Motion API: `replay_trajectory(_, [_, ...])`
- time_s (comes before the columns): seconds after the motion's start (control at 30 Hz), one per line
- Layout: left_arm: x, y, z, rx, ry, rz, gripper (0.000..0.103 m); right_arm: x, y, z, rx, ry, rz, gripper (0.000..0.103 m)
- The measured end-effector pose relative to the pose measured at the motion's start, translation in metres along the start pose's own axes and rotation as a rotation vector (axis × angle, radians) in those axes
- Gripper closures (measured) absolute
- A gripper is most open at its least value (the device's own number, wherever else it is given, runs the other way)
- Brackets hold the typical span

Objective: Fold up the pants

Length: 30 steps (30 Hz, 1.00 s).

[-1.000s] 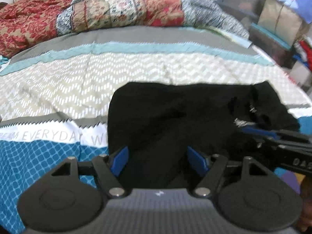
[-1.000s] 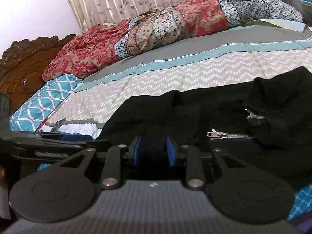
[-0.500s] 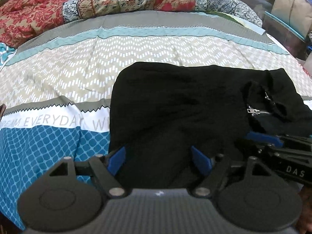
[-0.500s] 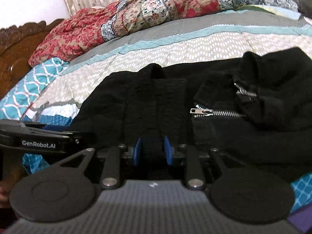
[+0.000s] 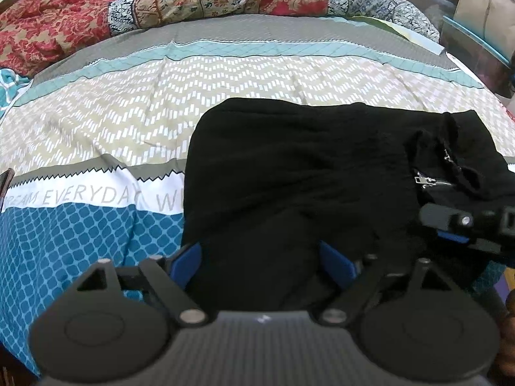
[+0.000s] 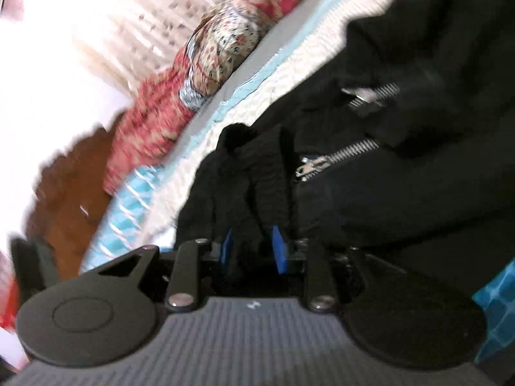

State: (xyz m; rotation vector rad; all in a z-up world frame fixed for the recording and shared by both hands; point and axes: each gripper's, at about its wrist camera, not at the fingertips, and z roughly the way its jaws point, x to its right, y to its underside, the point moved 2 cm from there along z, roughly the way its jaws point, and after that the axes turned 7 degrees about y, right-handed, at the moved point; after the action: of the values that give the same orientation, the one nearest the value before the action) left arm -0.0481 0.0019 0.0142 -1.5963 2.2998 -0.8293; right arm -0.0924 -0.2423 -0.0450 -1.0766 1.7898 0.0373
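Observation:
Black pants [image 5: 299, 173] lie folded on the patterned bedspread [image 5: 154, 103], with silver zippers [image 5: 431, 181] showing at the right end. My left gripper [image 5: 260, 263] is open, its blue pads spread over the near edge of the pants. My right gripper [image 6: 252, 249] is shut on a ribbed fold of the pants [image 6: 267, 173] and is rolled sideways. It also shows in the left wrist view [image 5: 463, 225] at the right. A zipper [image 6: 341, 156] lies just beyond the held fold.
A red floral quilt [image 5: 161, 3] is heaped along the far side of the bed. Storage bags [image 5: 482, 9] stand at the far right. A wooden headboard [image 6: 67, 177] is at the left in the right wrist view.
My right gripper has rolled sideways and lifted, still holding the ribbed fold; its view is now tilted and blurred. The left gripper stays open and has risen a little.

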Motion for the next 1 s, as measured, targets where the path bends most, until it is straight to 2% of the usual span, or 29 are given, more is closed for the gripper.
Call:
replay_trajectory(0.1, [-0.001,0.0,0.002,-0.005,-0.006,-0.007,0.013,0.013,-0.003,-0.002,-0.02,-0.067,0.106,0.076])
replay_trajectory(0.2, [-0.002,0.001,0.005,-0.008,-0.016,-0.007,0.01,0.016,-0.003,-0.005,-0.026,-0.095,0.152,0.077])
replay_trajectory(0.57, [-0.005,0.002,0.013,-0.019,-0.037,-0.015,0.0,0.01,-0.004,-0.004,-0.028,-0.092,0.14,0.077])
replay_trajectory(1.0, [-0.006,0.004,0.014,-0.015,-0.031,-0.015,0.0,0.017,-0.006,-0.007,-0.035,-0.097,0.138,0.078])
